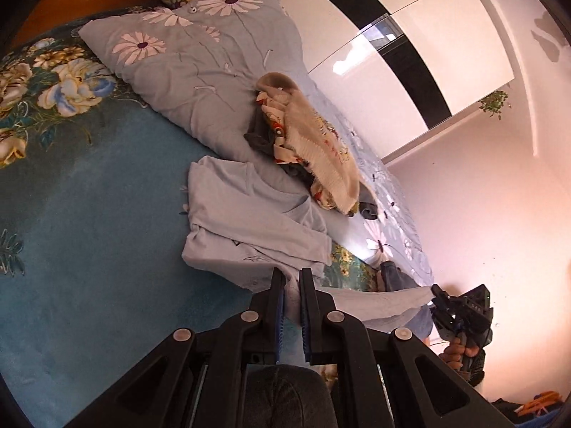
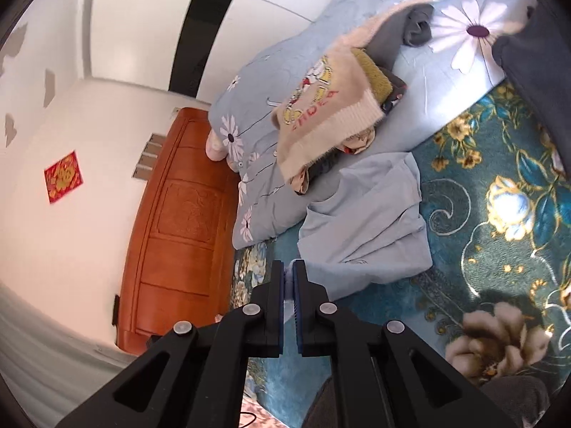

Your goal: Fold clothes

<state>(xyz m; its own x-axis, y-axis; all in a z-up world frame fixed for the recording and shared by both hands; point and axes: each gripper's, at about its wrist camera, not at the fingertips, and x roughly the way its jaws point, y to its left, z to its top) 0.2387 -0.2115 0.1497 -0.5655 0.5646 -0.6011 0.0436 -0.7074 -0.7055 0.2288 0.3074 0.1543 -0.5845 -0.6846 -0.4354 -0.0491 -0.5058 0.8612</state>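
Observation:
A pale blue garment lies partly folded on the teal floral bedspread. My left gripper is shut on its near edge, with cloth pinched between the blue pads. A stretch of the garment runs right to my right gripper, held in a hand at the right. In the right wrist view the same garment lies ahead, and my right gripper is shut on a thin edge of it.
A pile of clothes topped by a cream knit sweater sits on a grey-blue daisy quilt beyond the garment. A wooden headboard stands at the left in the right wrist view. White wardrobe doors rise behind the bed.

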